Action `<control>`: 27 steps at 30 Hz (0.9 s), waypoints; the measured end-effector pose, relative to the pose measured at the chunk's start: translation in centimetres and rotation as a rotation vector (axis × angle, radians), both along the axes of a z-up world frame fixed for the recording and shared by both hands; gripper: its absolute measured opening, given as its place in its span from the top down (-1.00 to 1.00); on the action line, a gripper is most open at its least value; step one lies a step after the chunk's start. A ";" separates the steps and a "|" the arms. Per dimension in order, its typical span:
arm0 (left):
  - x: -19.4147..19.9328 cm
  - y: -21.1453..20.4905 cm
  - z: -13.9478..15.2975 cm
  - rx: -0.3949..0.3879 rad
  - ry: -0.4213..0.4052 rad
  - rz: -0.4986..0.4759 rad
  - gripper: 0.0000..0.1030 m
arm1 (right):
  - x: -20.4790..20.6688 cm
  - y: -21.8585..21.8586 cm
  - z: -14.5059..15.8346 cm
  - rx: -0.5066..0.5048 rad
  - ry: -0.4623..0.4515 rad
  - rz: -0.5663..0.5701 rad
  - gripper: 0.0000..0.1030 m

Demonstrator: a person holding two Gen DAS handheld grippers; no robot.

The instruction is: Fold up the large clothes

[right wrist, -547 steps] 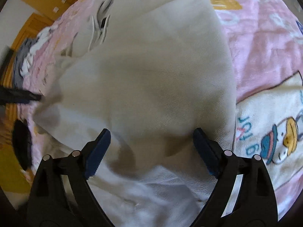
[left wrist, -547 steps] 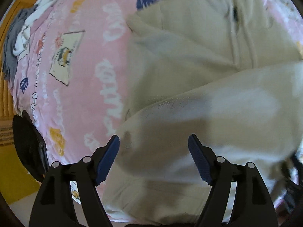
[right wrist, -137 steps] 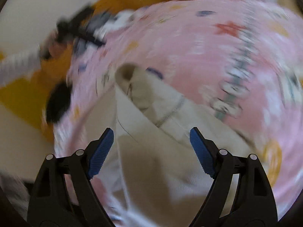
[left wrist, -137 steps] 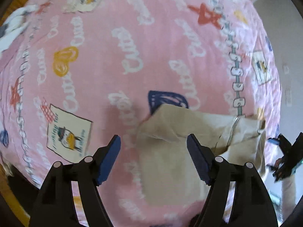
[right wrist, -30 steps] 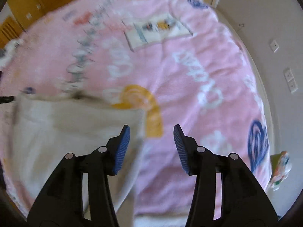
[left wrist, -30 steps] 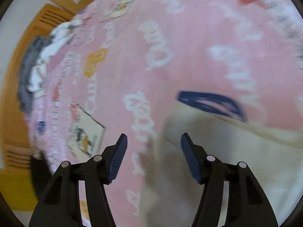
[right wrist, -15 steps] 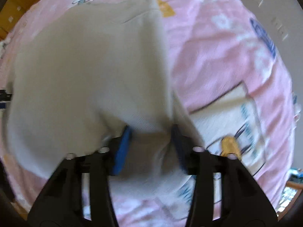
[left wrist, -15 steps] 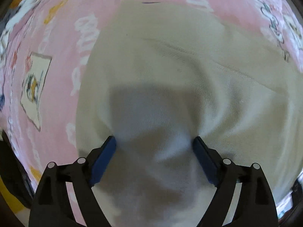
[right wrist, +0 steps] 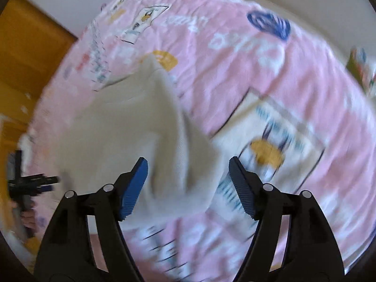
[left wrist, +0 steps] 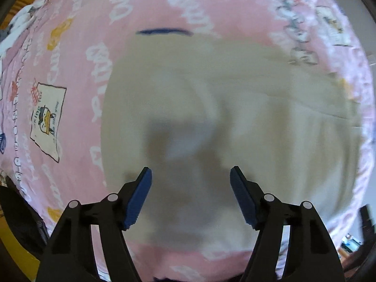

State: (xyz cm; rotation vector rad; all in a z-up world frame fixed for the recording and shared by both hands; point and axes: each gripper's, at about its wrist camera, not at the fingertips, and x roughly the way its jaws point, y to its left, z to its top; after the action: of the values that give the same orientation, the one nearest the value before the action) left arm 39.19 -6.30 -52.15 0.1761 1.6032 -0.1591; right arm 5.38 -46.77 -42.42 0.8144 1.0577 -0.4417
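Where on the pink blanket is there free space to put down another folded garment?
Free: the pink printed blanket between the beige folded garment and the wall side, around the blue heart print; also the strip beside the garment holding the cartoon patch. Crowded: the blanket's far corner, where a white and grey clothes heap lies.

The beige garment (left wrist: 225, 122) is motion-blurred — its folds cannot be made out.

light: soft, even daylight, no glare
shadow: dim grey patch on the beige garment (left wrist: 211, 122)
blur: both views smeared, right wrist worst
edges: heavy fisheye bend, black corners
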 end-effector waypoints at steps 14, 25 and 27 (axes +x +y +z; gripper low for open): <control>-3.4 -9.5 6.2 -0.086 -0.081 -0.050 -0.58 | -4.4 1.1 -7.2 0.357 -0.063 -0.310 -0.46; -3.0 -9.4 1.8 -0.036 -0.019 -0.071 -0.59 | -3.2 0.2 -12.1 0.606 -0.184 -0.590 -0.53; -2.6 -8.8 0.3 -0.068 0.031 -0.035 -0.59 | -2.5 0.1 -12.2 0.632 -0.194 -0.619 -0.53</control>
State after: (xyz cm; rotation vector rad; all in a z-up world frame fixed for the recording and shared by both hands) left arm 36.57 -15.15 -51.81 0.1501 1.6242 -0.2438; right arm 2.90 -46.68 -54.66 1.7330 0.7460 -0.5368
